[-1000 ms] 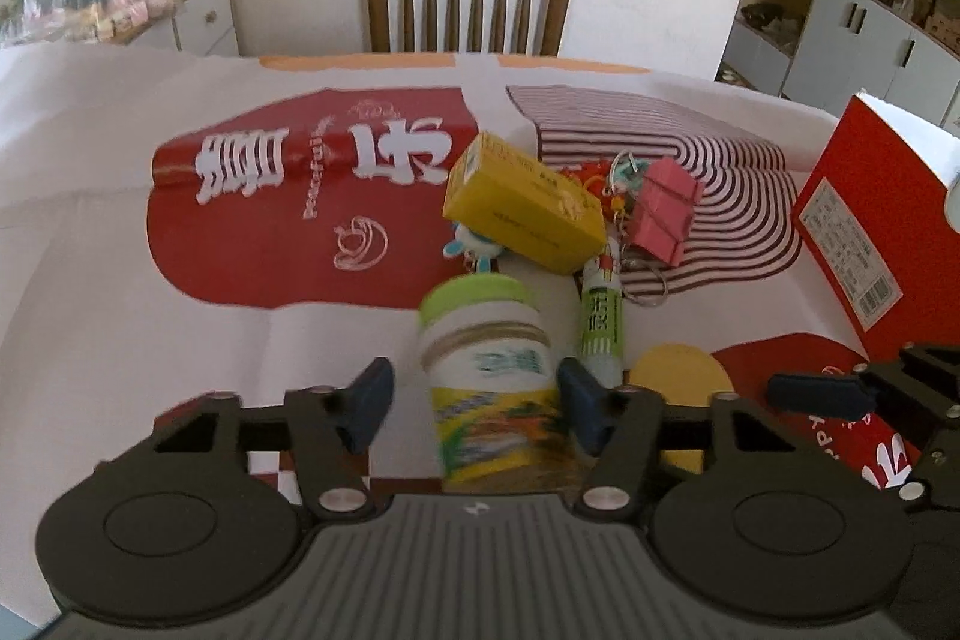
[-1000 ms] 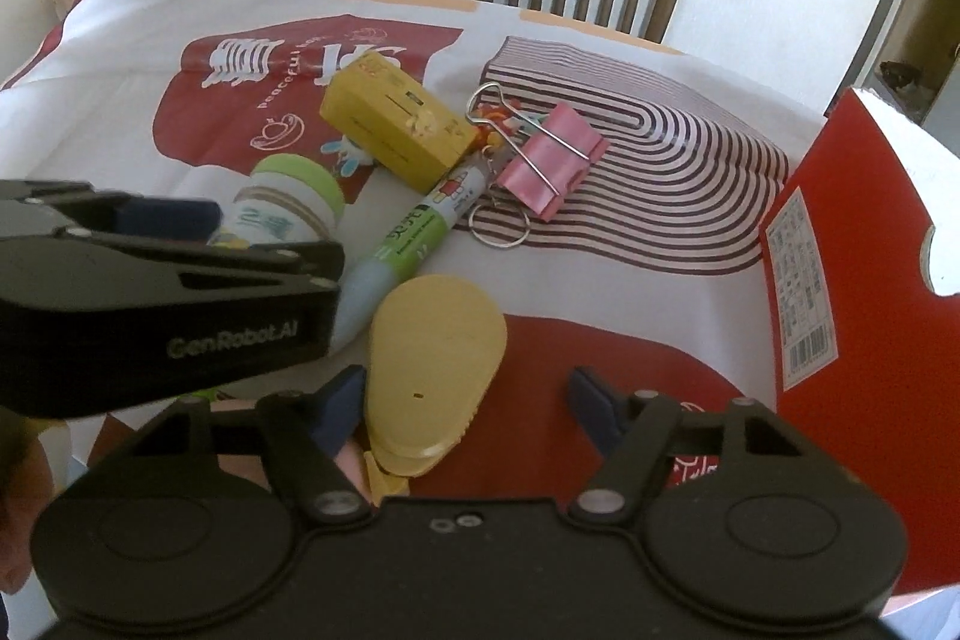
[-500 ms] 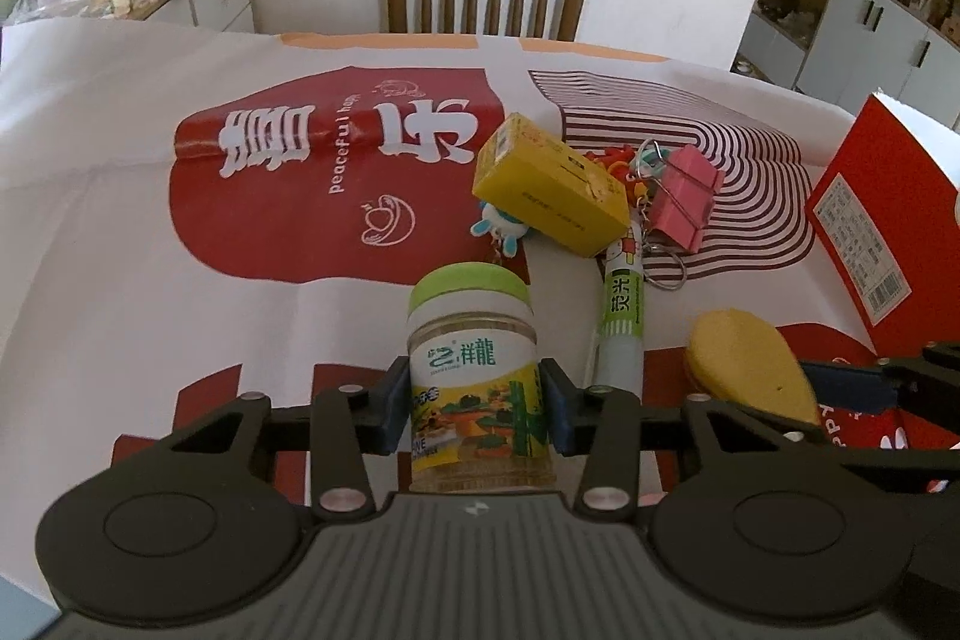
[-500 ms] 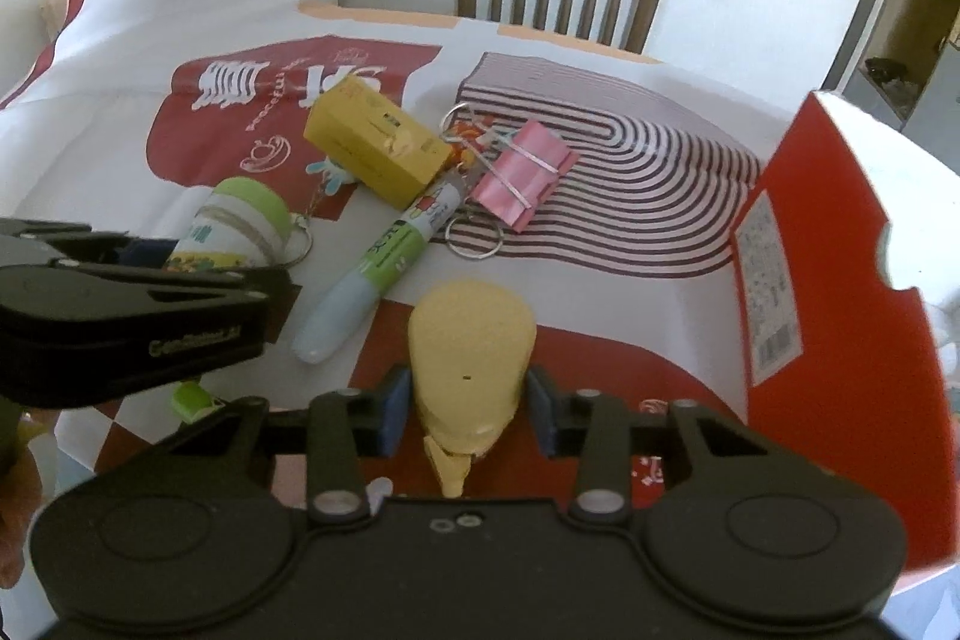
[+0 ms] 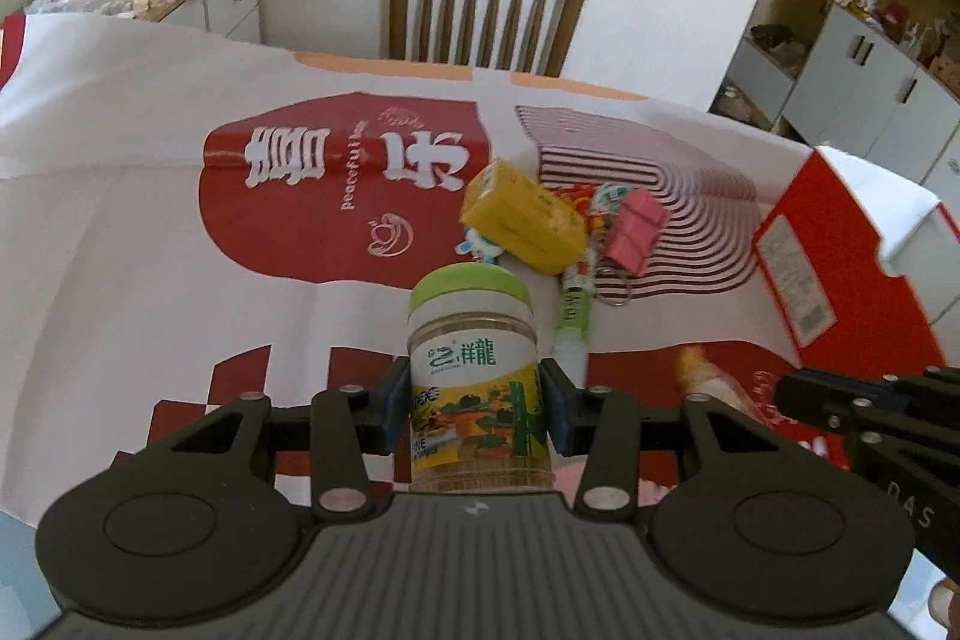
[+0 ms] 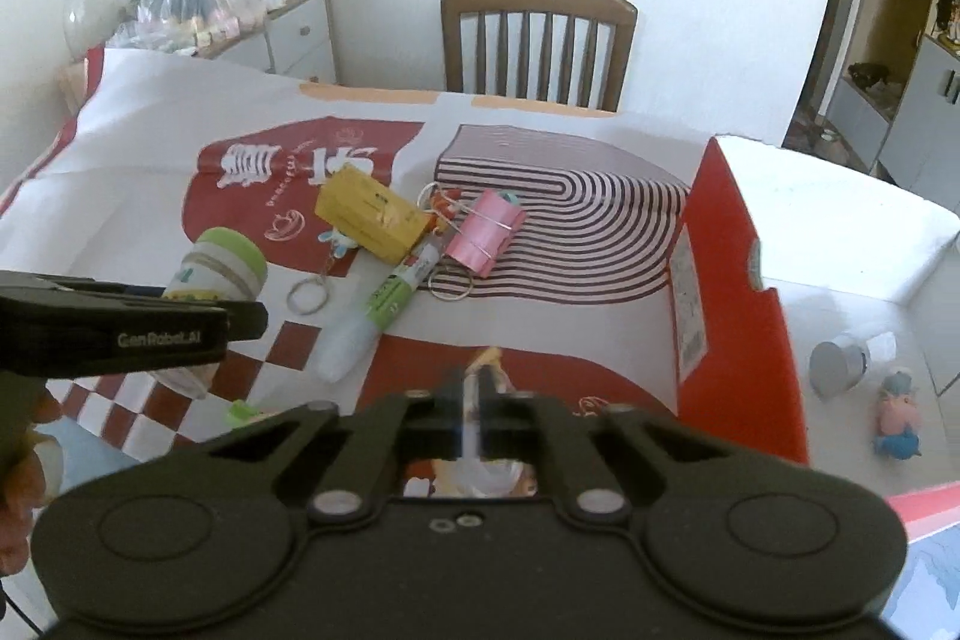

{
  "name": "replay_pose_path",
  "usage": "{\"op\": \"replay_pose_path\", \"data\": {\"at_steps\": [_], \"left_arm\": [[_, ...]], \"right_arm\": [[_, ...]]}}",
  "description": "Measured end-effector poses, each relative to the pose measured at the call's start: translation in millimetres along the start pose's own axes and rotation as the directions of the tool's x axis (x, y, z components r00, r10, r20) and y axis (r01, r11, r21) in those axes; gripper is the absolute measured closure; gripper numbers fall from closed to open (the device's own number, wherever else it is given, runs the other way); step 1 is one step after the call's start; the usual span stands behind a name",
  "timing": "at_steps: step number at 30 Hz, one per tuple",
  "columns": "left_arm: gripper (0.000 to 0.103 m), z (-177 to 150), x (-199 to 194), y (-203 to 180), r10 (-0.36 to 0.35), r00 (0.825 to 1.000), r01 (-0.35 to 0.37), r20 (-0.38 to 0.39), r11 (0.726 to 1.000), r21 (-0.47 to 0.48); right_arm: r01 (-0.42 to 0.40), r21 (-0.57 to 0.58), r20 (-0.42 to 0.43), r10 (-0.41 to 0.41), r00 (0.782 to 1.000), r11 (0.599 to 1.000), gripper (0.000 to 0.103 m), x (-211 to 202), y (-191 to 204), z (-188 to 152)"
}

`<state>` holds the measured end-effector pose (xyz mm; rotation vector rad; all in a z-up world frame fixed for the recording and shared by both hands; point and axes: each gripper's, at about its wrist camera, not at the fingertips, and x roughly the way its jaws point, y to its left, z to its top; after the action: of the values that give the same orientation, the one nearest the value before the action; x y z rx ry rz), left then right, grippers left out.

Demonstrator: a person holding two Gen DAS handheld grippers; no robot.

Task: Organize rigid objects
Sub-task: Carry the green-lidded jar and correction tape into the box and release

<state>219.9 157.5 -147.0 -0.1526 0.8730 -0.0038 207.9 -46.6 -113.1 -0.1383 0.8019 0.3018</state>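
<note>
now the left gripper (image 5: 474, 403) squeezes the green-lid jar (image 5: 471, 340), and the right gripper (image 6: 471, 400) has just pinched shut on something thin and blurry. a yellow box (image 6: 372, 214), glue stick (image 6: 384, 304) and pink clip (image 6: 486, 232) crowd the middle of the table cloth (image 6: 150, 142), beside the red box (image 6: 738, 292) at its right edge.

Green-lidded jar (image 5: 474, 370), yellow box (image 5: 521, 225), pink clip (image 5: 633, 232).

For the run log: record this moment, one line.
left gripper: just closed on jar | right gripper: shut on thin yellow piece | yellow box, pink clip on table
</note>
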Motion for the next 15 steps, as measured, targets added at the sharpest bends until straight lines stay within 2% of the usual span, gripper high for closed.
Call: {"op": "replay_pose_path", "data": {"at_steps": [2,4,5,7,8,9,10,15], "left_arm": [[0.059,-1,-8,-4,-0.008,1.0,0.008,0.01,1.0,0.01],[0.059,-2,-14,-8,-0.013,1.0,0.012,0.02,1.0,0.021],[0.059,-3,-16,-9,-0.013,1.0,0.012,0.022,1.0,0.024],[0.059,-6,-19,-10,-0.017,1.0,0.017,0.019,1.0,0.023],[0.059,-7,-21,-11,-0.018,1.0,0.018,0.018,1.0,0.024],[0.059,-9,-22,-11,-0.018,1.0,0.017,0.015,1.0,0.024],[0.059,-10,-22,-11,-0.017,1.0,0.016,0.011,1.0,0.021],[0.059,-18,-22,-7,-0.009,1.0,0.01,-0.011,1.0,0.002]], "right_arm": [[-0.006,-0.006,0.002,0.006,1.0,1.0,0.092,-4,-3,-1],[-0.02,-0.017,-0.001,0.02,1.0,1.0,0.082,-5,-7,-5],[-0.023,-0.016,-0.006,0.022,1.0,1.0,0.08,-5,-8,-7],[-0.035,-0.002,-0.012,0.035,0.999,0.999,0.061,-3,-13,-11],[-0.033,0.007,-0.013,0.033,0.999,0.999,0.056,-1,-15,-13],[-0.036,0.013,-0.019,0.036,0.999,0.999,0.045,1,-16,-14],[-0.037,0.017,-0.023,0.037,0.999,0.999,0.039,3,-16,-16],[-0.025,-0.033,-0.062,0.023,0.998,0.999,0.039,25,-12,-24]]}}
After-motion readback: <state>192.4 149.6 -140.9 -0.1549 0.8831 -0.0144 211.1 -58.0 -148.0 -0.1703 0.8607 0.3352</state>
